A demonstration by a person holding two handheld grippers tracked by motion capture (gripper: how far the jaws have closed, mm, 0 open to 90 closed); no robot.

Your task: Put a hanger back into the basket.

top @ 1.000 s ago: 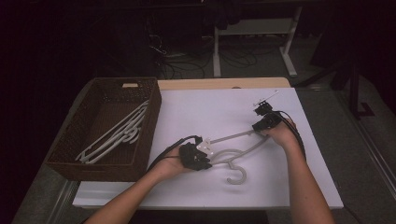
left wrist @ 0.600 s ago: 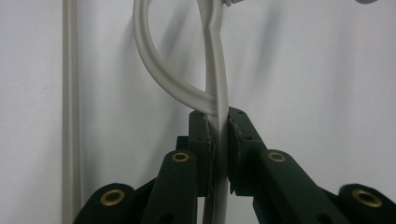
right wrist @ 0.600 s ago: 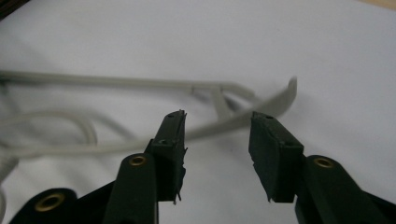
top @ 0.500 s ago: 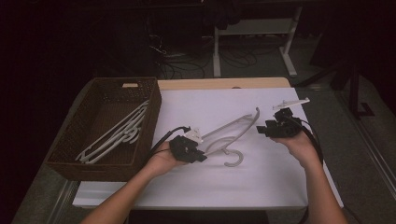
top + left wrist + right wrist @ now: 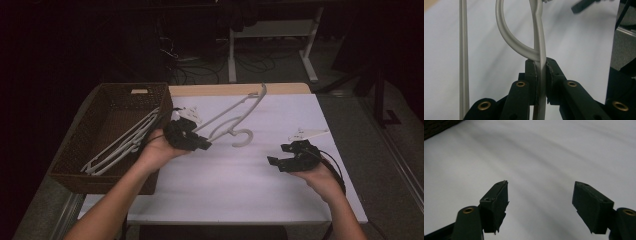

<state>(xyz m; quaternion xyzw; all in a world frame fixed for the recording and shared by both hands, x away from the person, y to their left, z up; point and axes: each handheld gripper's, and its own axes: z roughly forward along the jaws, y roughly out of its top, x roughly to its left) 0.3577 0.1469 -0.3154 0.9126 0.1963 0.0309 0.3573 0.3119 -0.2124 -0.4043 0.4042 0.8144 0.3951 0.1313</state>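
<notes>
The left gripper [image 5: 192, 136] is clamped on a grey hanger [image 5: 235, 116], lifted off the table just right of the wicker basket [image 5: 75, 150], where other hangers [image 5: 122, 142] already lie – it looks about to join them. The right gripper [image 5: 290, 159], its jaws just opened with nothing between them, hovers at near right. A white-covered table [image 5: 280, 200] stands in a dark room, with a desk frame [image 5: 272, 35] far behind

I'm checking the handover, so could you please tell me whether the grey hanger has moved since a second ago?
Yes. The grey hanger, clamped in the left tongs, has lifted off the white tabletop and shifted left toward the wicker basket; the right tongs have just opened and let go.
</notes>
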